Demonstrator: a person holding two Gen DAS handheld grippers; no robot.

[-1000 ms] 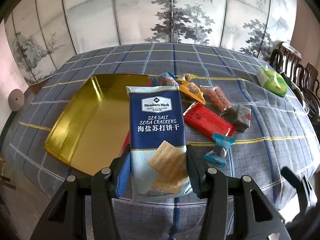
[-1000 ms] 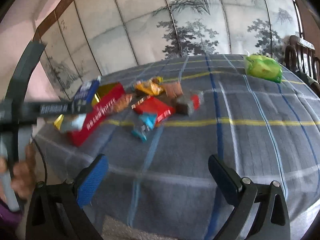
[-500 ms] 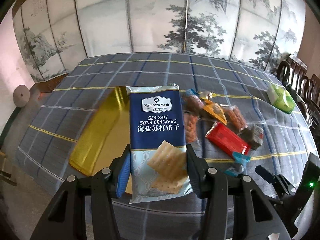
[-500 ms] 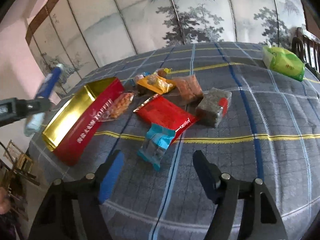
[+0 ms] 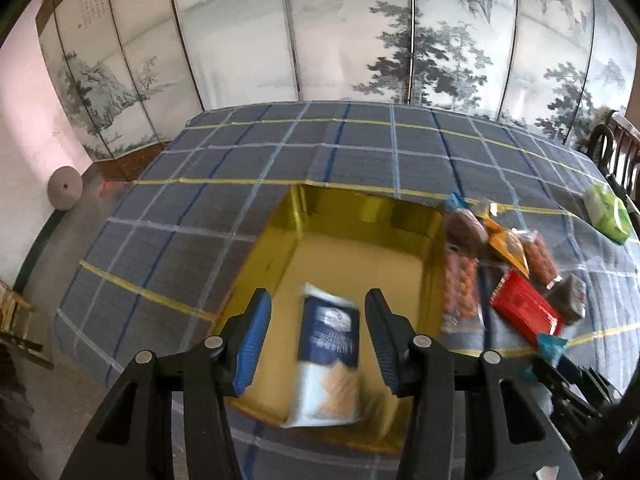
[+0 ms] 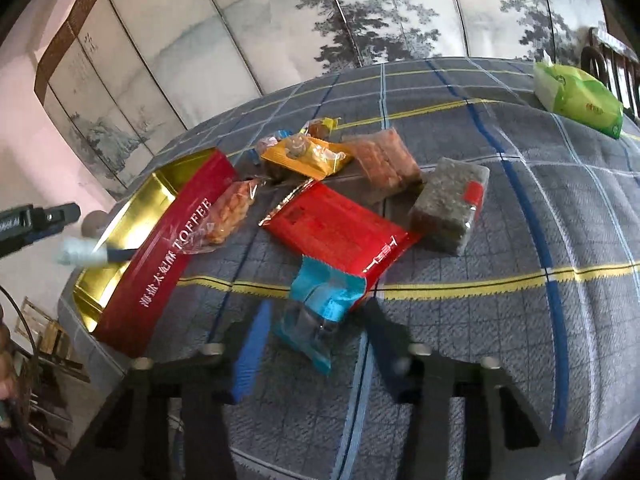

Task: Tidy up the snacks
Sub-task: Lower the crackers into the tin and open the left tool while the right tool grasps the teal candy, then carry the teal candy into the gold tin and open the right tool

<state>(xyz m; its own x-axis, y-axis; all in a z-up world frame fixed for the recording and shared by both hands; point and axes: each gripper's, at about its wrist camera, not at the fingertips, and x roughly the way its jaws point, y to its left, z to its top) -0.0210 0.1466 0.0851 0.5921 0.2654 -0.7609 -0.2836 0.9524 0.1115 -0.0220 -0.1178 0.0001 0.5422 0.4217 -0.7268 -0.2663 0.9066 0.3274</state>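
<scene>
One snack has been delivered so far, as far as can be seen. Between the spread pads of the left tool nothing is gripped: the soda cracker packet is seen blurred below them, free of both pads, over the near end of the gold-lined toffee tin; whether it has settled on the floor of the tin cannot be told. The right tool is lowered over the teal-wrapped candy, and its jaws are closing with the candy between them, though no pad is yet seen pressing on it.

Left on the checked worktop, beside the tin, are the red flat packet, the grey block with a red label, the orange packet, the reddish snack bags and a clear bag of orange pieces leaning on the tin's red wall. The green tissue pack lies well apart.

Against the picture of a second ago, the cracker packet is no longer clamped upright in the left tool, and the right tool, then wide and far from the pile, is now narrowed around the candy.
</scene>
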